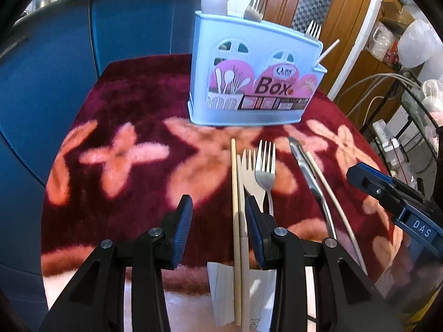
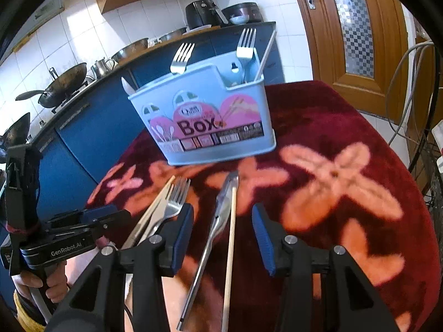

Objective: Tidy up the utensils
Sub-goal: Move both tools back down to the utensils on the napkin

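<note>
Both tongs, left [image 1: 218, 207] and right [image 2: 221, 218], gape empty; the metal fork [image 1: 265, 166], at one o'clock of left, lies on the tabletop [image 1: 124, 105]; stiff, slippery; grip mid-handle.

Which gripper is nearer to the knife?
Right. The right gripper is open with the knife lying between its fingers; the left gripper sits further left, over the forks.

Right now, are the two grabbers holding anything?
Left gripper: open, holding nothing, above a chopstick.
Right gripper: open, holding nothing, above the knife.
</note>
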`<state>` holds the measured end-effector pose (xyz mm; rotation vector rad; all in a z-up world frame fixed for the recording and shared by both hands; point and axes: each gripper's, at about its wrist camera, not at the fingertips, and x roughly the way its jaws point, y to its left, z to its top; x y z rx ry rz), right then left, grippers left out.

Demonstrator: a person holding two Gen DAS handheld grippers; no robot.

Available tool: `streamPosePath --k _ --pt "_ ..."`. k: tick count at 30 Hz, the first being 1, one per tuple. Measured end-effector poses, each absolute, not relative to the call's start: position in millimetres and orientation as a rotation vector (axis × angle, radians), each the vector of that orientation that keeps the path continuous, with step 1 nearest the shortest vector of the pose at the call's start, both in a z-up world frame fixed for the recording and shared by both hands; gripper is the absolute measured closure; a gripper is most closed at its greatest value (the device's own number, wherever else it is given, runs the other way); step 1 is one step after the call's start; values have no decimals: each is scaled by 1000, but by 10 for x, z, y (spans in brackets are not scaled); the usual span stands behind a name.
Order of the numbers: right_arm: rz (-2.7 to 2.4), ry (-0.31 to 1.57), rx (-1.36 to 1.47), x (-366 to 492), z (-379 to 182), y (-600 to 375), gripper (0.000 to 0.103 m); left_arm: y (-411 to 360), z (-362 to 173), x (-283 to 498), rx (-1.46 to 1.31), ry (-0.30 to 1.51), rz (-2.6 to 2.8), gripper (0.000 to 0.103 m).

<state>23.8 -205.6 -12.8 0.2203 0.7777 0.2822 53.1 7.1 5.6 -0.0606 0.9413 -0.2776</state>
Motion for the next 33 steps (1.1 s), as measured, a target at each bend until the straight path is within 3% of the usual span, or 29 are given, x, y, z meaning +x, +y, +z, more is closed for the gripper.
streamPosePath --k 33 --pt "275 866 165 182 -440 -2035 52 -22 -89 512 40 968 -273 61"
